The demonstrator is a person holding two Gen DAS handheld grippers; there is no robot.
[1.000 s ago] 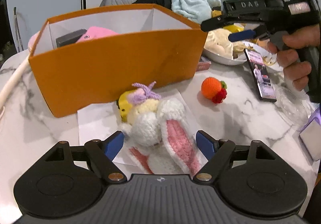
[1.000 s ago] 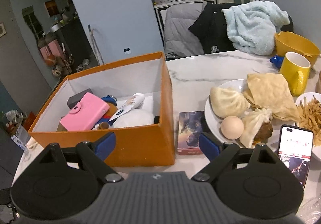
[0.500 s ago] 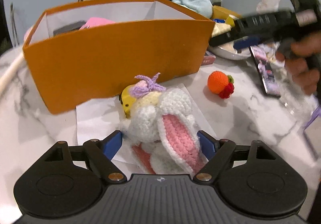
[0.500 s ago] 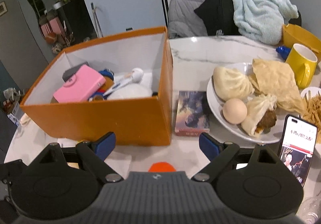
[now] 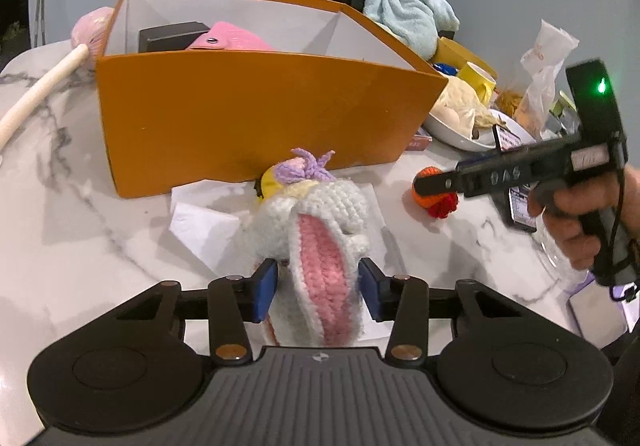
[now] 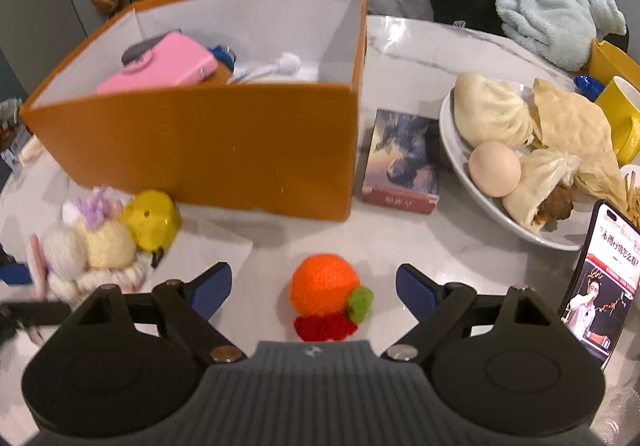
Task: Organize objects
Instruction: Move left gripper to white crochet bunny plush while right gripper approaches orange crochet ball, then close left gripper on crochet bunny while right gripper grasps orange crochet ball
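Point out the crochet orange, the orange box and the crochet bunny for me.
crochet orange (image 6: 322, 283), right wrist view, on its round orange body.
orange box (image 6: 208, 150), right wrist view, on its front wall.
crochet bunny (image 5: 322, 266), left wrist view, on the pink inner ear.

a white plate (image 6: 472, 182) holds steamed buns (image 6: 490, 112), an egg (image 6: 495, 168) and flatbread (image 6: 572, 134) (one bun bitten open); beside it stand a lit smartphone (image 6: 600, 282) and a yellow mug (image 6: 622, 118).
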